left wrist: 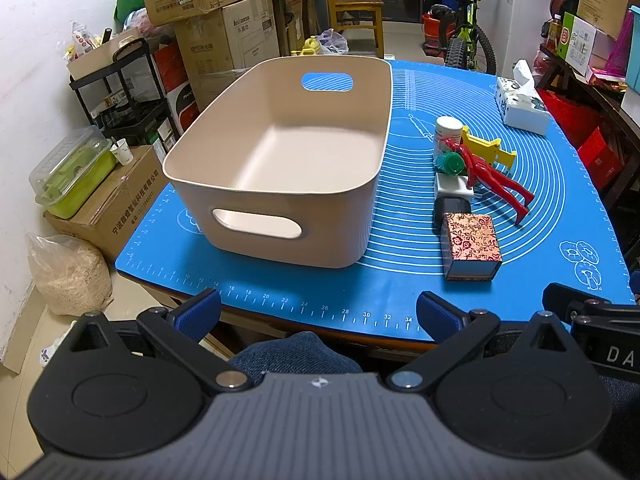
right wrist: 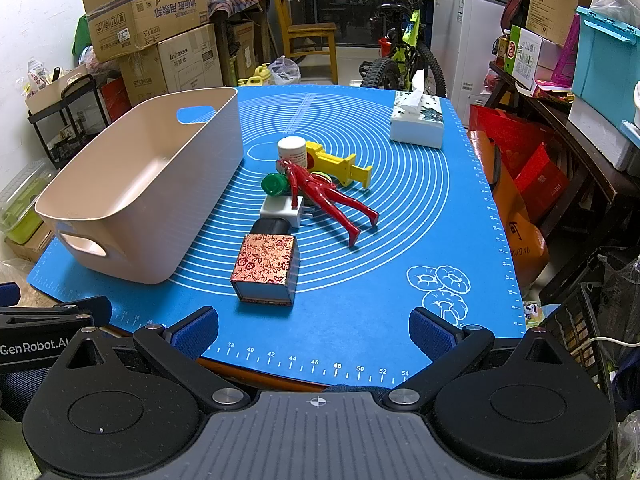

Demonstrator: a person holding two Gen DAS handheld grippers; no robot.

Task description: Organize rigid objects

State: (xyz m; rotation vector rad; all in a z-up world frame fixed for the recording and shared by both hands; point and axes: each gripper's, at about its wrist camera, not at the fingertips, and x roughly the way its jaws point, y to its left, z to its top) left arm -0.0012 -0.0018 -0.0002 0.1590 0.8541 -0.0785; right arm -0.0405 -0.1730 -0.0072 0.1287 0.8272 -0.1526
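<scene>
Left gripper [left wrist: 318, 314] nearest the lens, fingers spread wide, holding nothing, hovering at the near edge of the blue silicone mat [left wrist: 400, 288]. Right gripper [right wrist: 314, 330] same state: released, nothing between the pads, also at the near mat edge.

Beige plastic bin [left wrist: 280, 184] sits on the mat's left part, nothing visible inside (cut-out handles at both ends).

Objects lie in a tight cluster just right of the bin: red floral box [right wrist: 266, 270] closest to the grippers, a black object [right wrist: 270, 226] touching its far side, then a white charger plug [right wrist: 282, 208], a green cap [right wrist: 274, 184], a white pill bottle [right wrist: 291, 150] upright at the far end. Red toy figure [right wrist: 326, 196] lies tilted across the pile, legs pointing right; yellow toy piece [right wrist: 340, 166] behind it.

Tissue box [right wrist: 418, 120] stands well apart at the far right corner.
</scene>
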